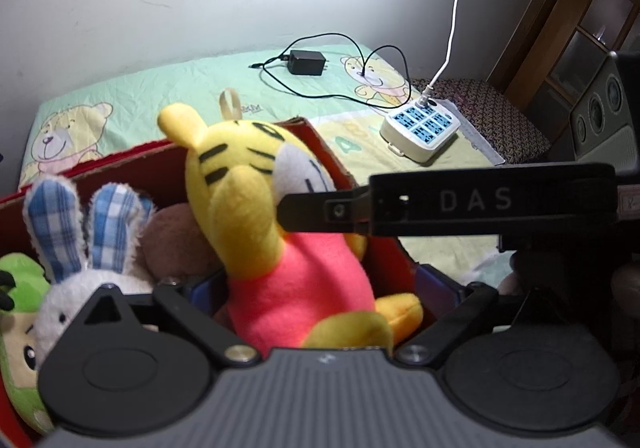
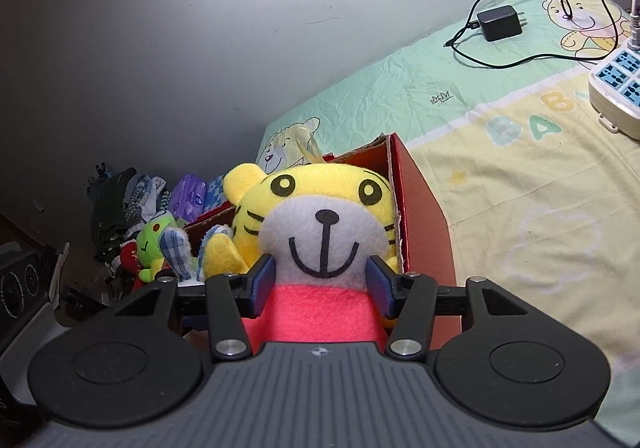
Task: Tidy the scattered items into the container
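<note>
A yellow tiger plush (image 1: 256,184) with a pink body (image 2: 320,312) stands upright in the red cardboard box (image 1: 120,160). In the right wrist view my right gripper (image 2: 322,284) is shut on it, its blue pads (image 2: 264,284) pressing both sides just under the white muzzle. Its black finger (image 1: 316,208) reaches in from the right in the left wrist view. My left gripper (image 1: 320,284) is open wide around the pink body, its pads apart from it. A white bunny with blue plaid ears (image 1: 80,248), a green plush (image 1: 20,328) and a brown plush (image 1: 176,240) lie in the box.
The box (image 2: 424,216) sits on a bed sheet with a bear print (image 2: 520,188) against a grey wall. A white power strip (image 1: 420,128), a black charger (image 1: 306,62) and its cable lie beyond it. Clothes (image 2: 120,208) are piled at the left.
</note>
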